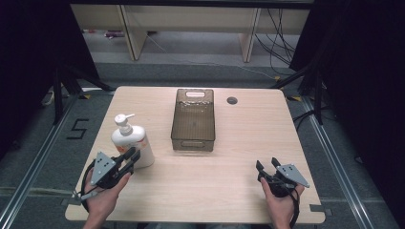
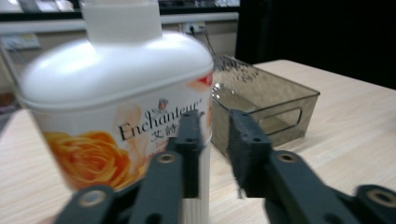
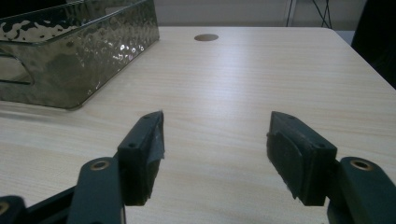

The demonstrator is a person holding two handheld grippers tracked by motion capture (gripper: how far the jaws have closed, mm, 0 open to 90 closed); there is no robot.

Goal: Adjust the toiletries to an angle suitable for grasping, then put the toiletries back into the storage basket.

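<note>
High view puts my left gripper (image 1: 132, 156) against the lotion bottle (image 1: 136, 145) at the surface's (image 1: 229, 143) left, jaws narrowly parted, one in front; my right gripper (image 1: 268, 165) waits wide open. A push could topple it. Left gripper view alone reads the label, beside the tinted bin (image 2: 271, 100).

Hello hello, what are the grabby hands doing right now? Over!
Left gripper at the white pump lotion bottle, fingers part open, not clamped. Right gripper open over bare wooden table. Smoky clear plastic bin empty mid-table. Nothing in the way.
</note>
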